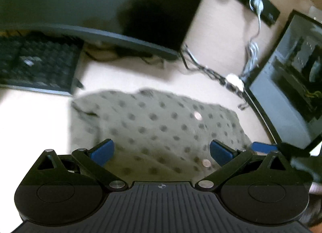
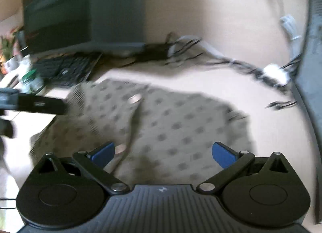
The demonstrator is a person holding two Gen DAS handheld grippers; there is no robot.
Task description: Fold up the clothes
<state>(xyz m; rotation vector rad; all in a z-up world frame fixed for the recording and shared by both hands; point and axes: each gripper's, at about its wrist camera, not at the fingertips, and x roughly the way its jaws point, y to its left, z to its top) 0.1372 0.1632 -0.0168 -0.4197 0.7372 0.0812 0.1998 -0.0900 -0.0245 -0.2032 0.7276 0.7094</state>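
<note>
Both fisheye views are soft with motion blur, the right wrist's worse: the olive, dark-dotted knit garment [image 2: 161, 124] smears sideways and the tangled black and white cables [image 2: 251, 69] streak. Straight edges bow toward the frame rims. The pale beige desk surface [image 1: 36, 116] blows out to white glare at the left, while the big black monitor [image 1: 90, 7] sits dim and featureless.

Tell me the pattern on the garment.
Grey-green garment with dark polka dots; sharpest in the left wrist view.
</note>
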